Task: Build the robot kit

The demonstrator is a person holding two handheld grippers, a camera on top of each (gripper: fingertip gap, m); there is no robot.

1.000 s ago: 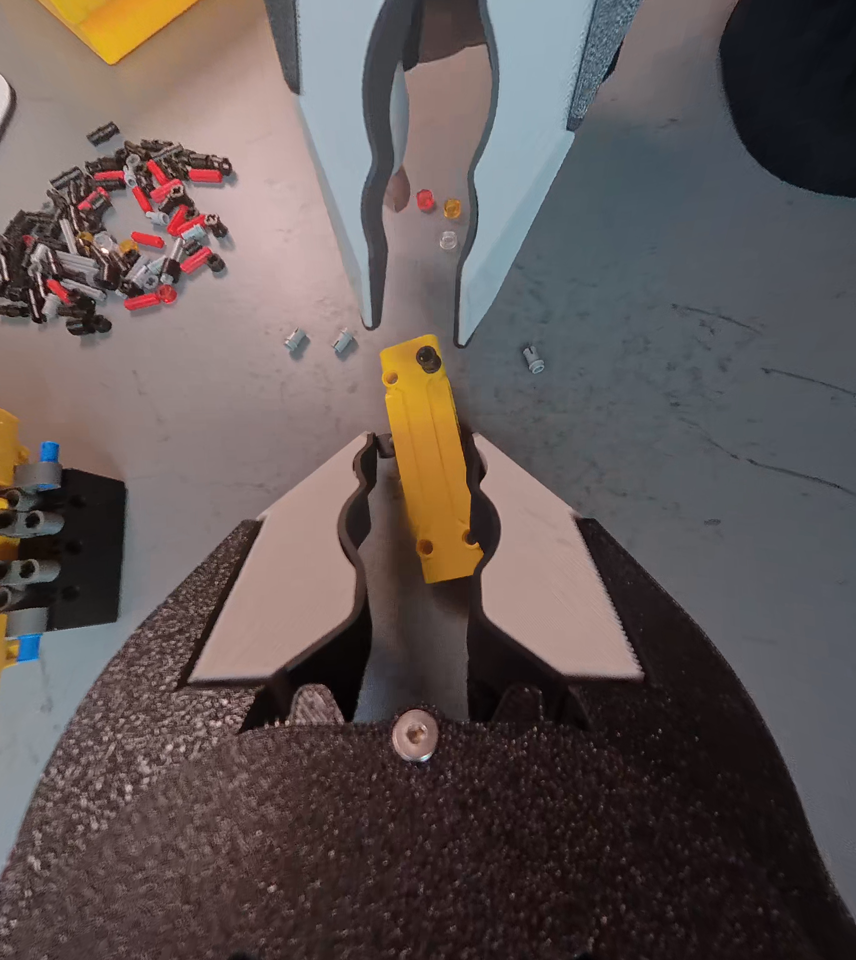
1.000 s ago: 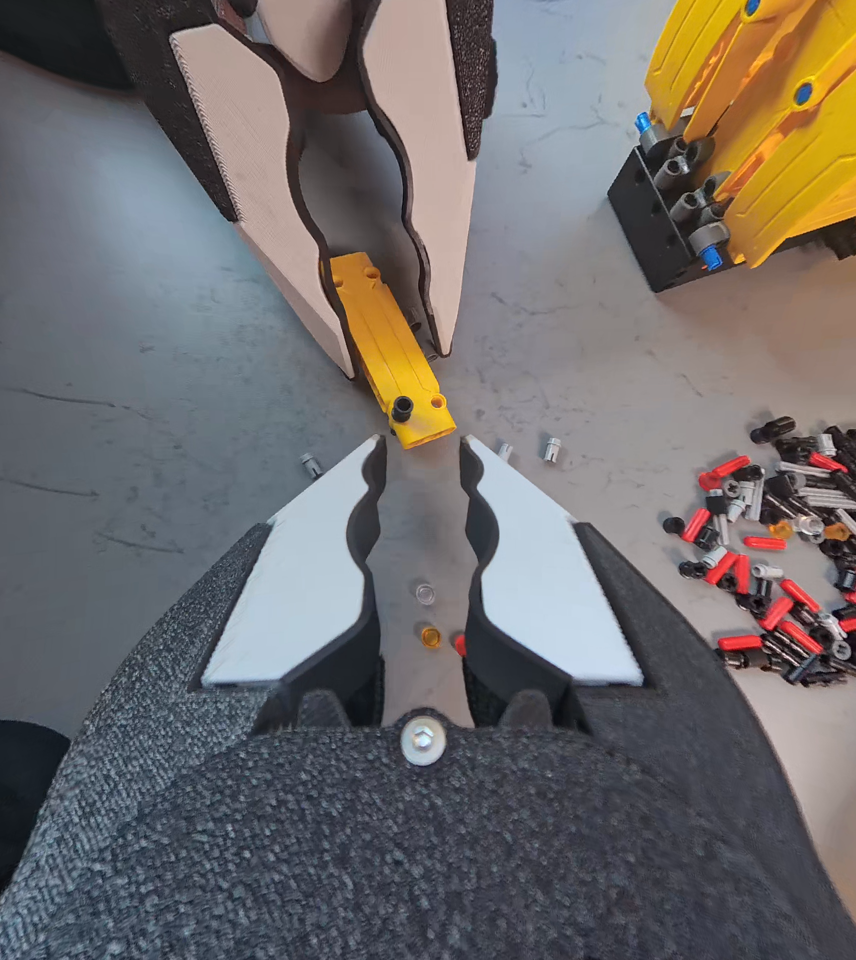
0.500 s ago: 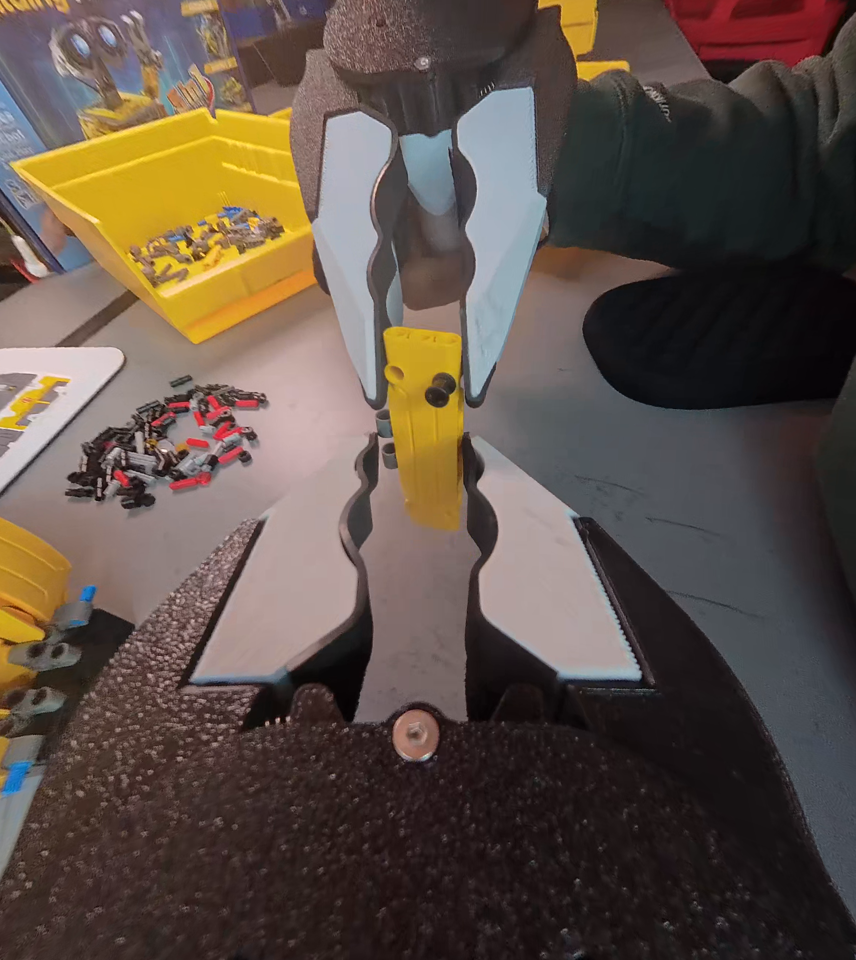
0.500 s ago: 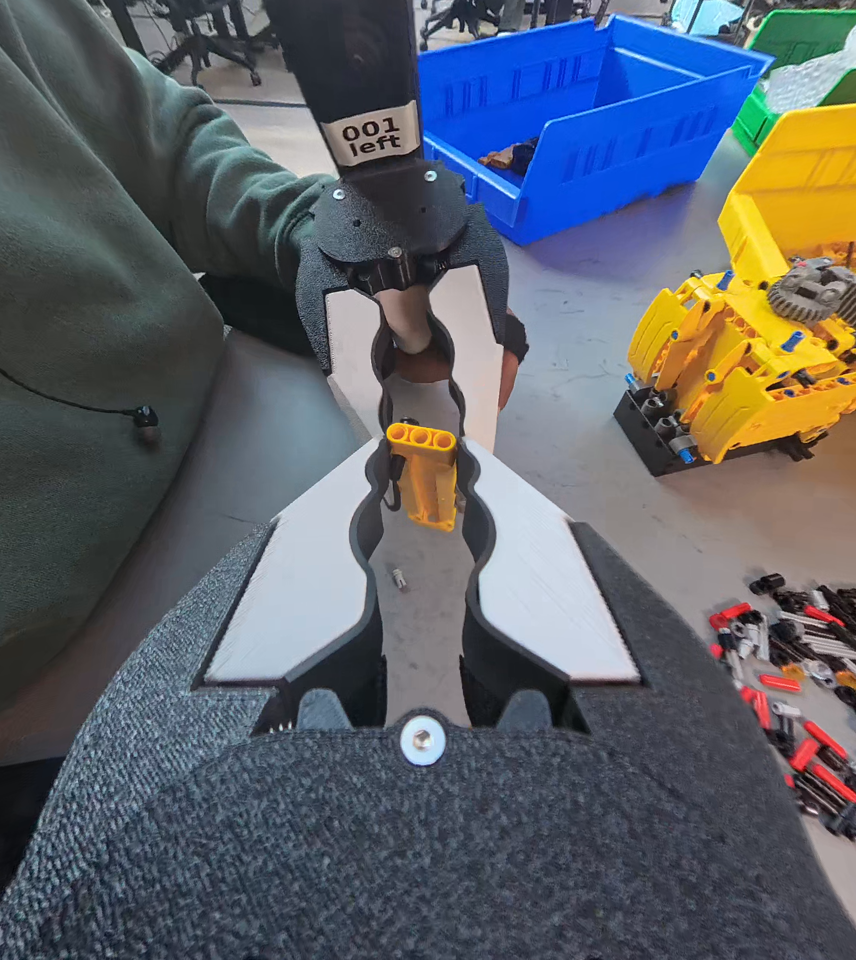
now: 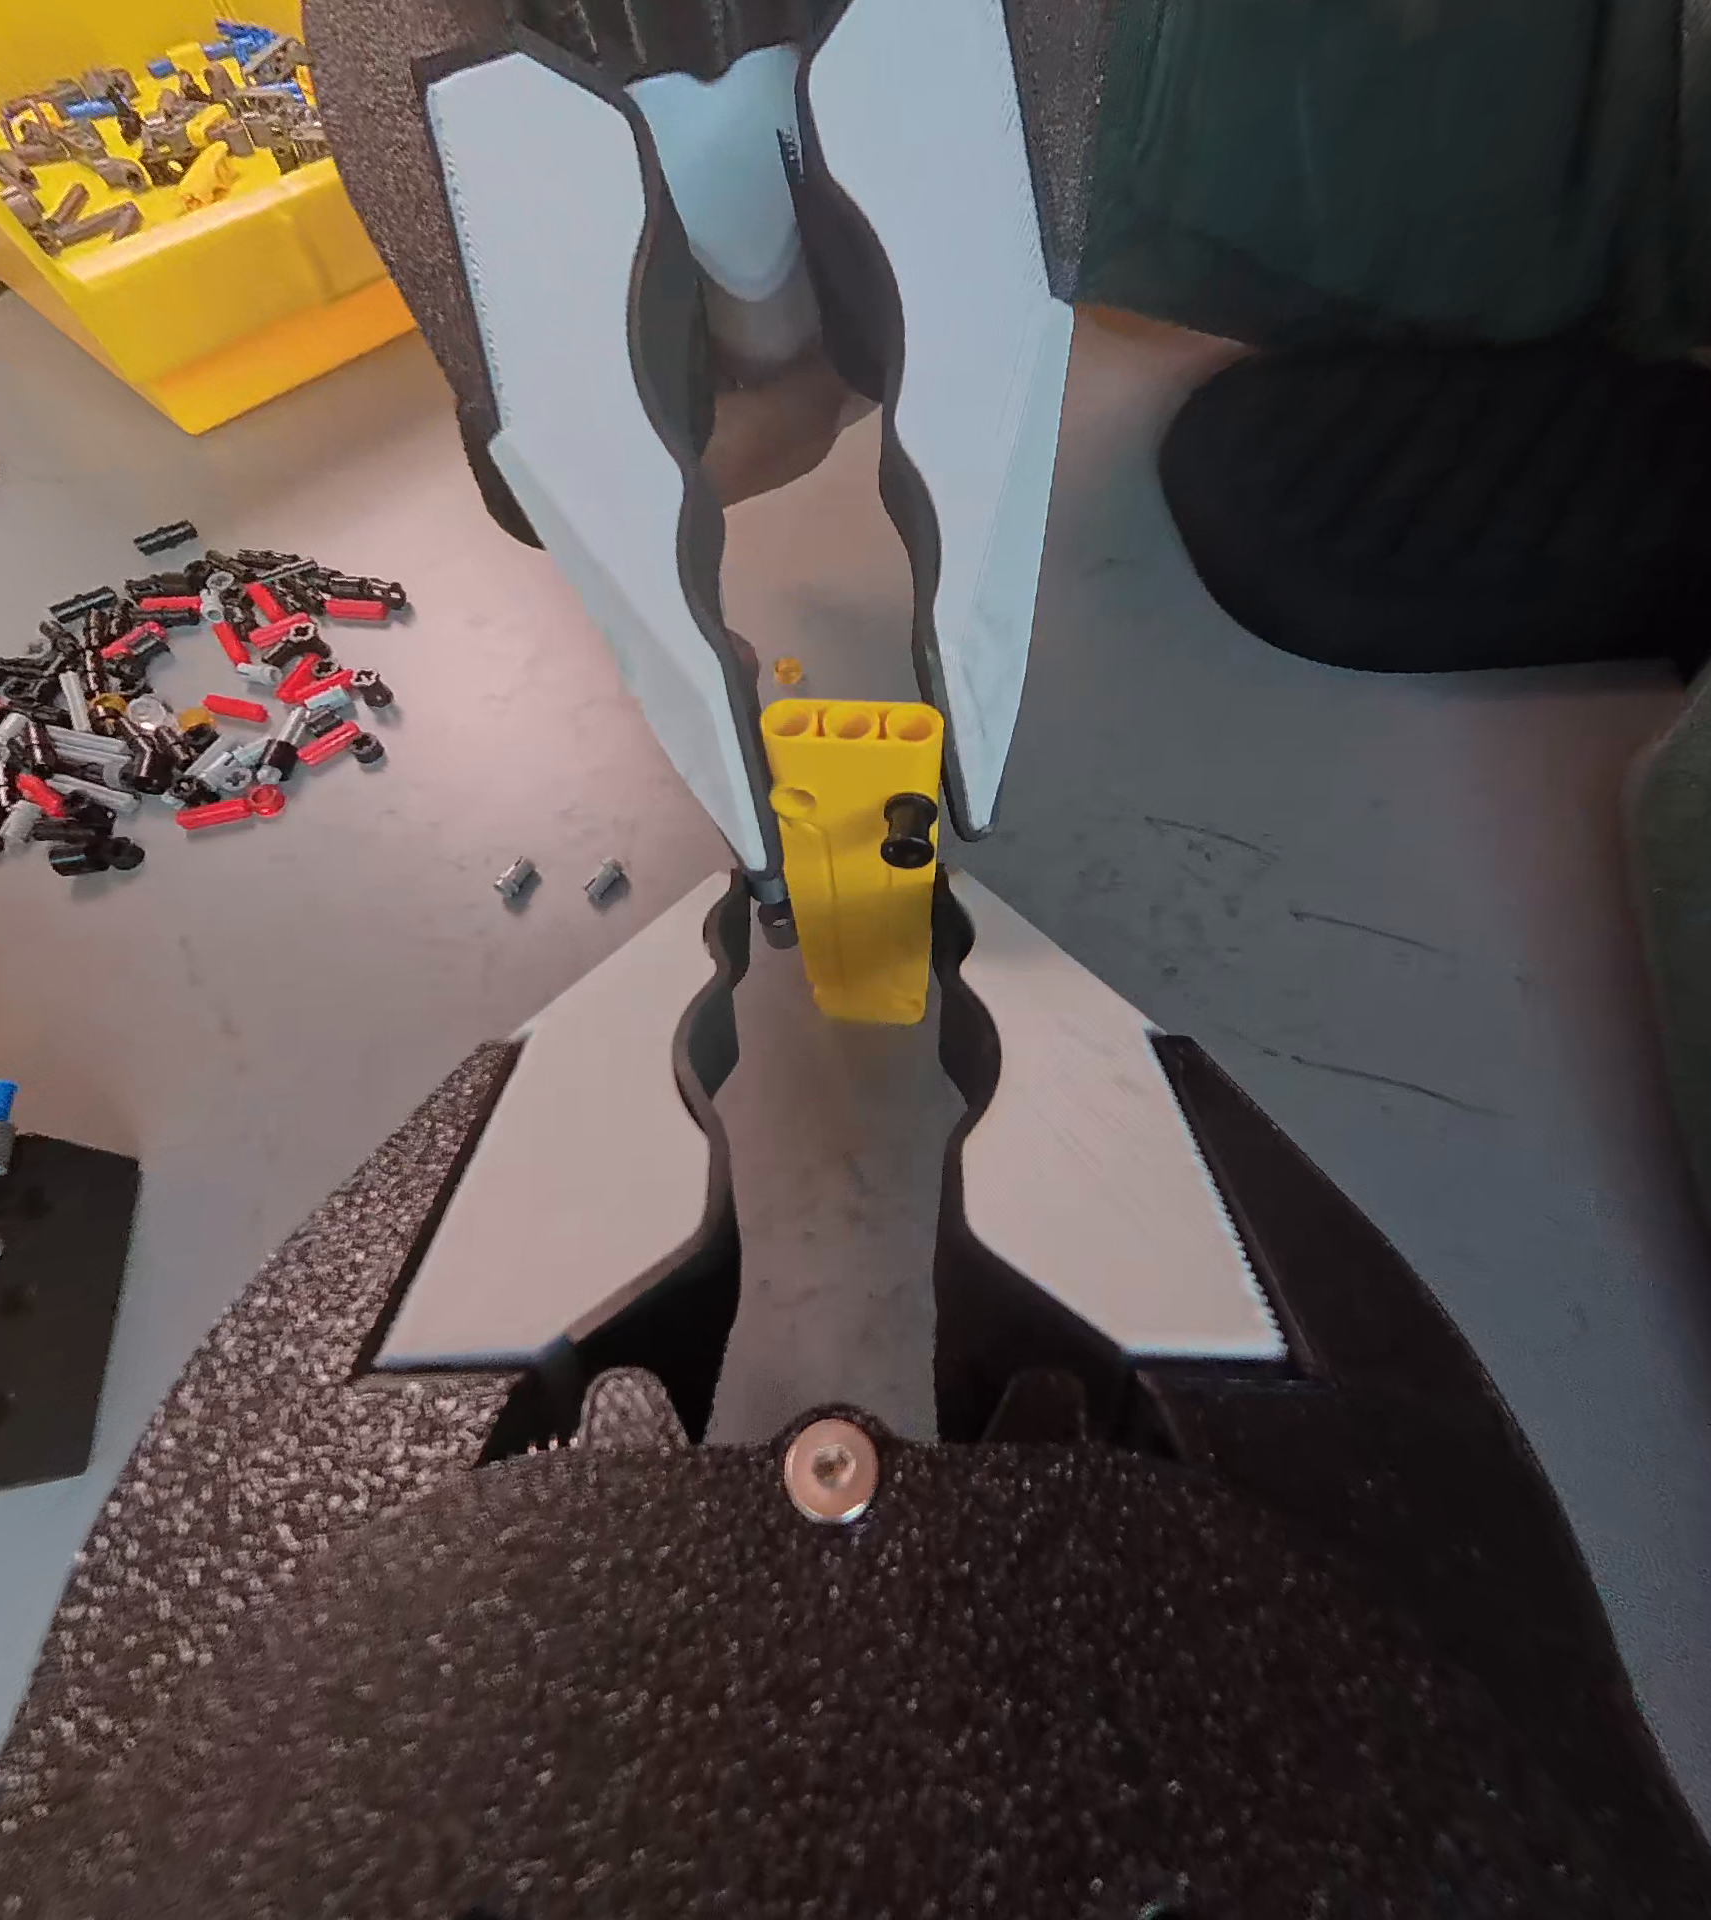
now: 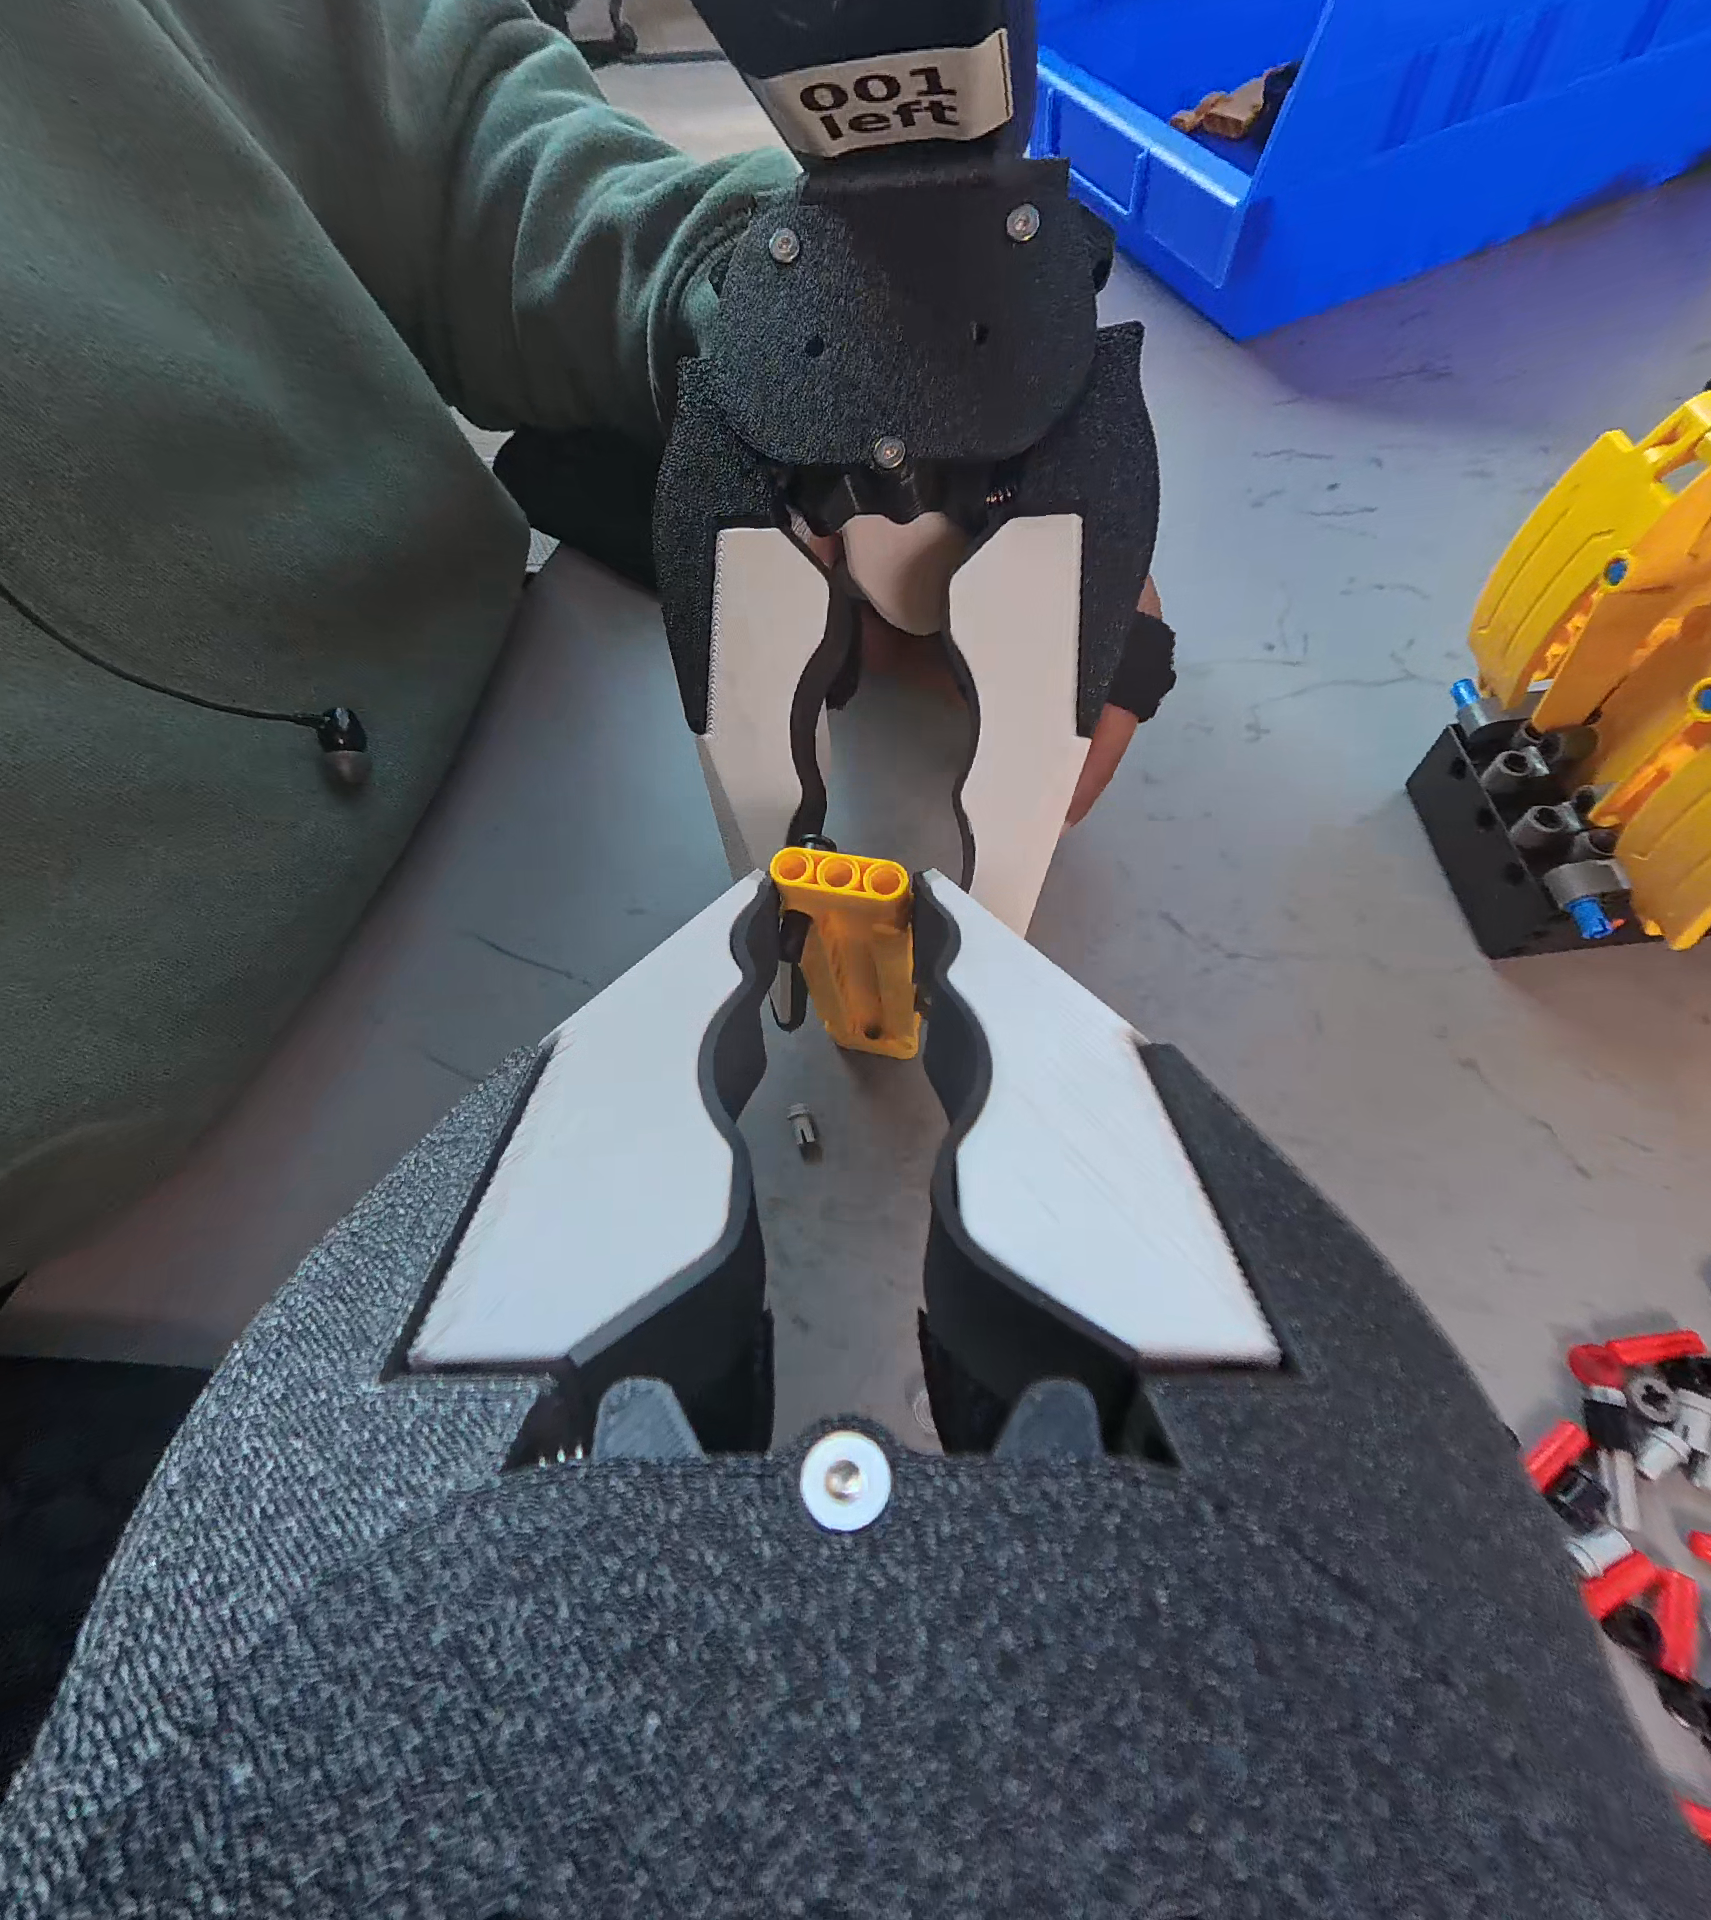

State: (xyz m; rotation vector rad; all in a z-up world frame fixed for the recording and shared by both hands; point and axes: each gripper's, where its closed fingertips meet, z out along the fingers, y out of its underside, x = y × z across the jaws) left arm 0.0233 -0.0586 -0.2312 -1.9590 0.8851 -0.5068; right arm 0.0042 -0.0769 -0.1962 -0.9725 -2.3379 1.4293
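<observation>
A yellow panel piece (image 5: 856, 914) stands on end above the grey table, with a black pin (image 5: 905, 831) in its face. My left gripper (image 5: 835, 894) is shut on its lower part. My right gripper (image 6: 840, 883) faces the left one, its jaws a narrow gap apart, and its fingertips straddle the piece's upper end (image 6: 846, 956). I cannot see whether they press on it. The right gripper's fingers (image 5: 602, 520) come down from the top of the left wrist view. The left gripper's fingers (image 6: 1022, 727) show behind the piece in the right wrist view.
A pile of black, red and grey pins (image 5: 155, 707) lies to the left. Two loose grey pins (image 5: 560, 878) lie nearby, another (image 6: 802, 1127) lies under the right gripper. A yellow bin (image 5: 207, 260), a blue bin (image 6: 1402, 156), a yellow model on a black base (image 6: 1661, 727) and a green sleeve (image 6: 207, 520) surround the spot. Left and right tips are no more than a few centimetres apart.
The left gripper has lifted the yellow piece off the table and turned it upright. The right gripper's fingertips have moved from in front of the piece to either side of its upper end.
</observation>
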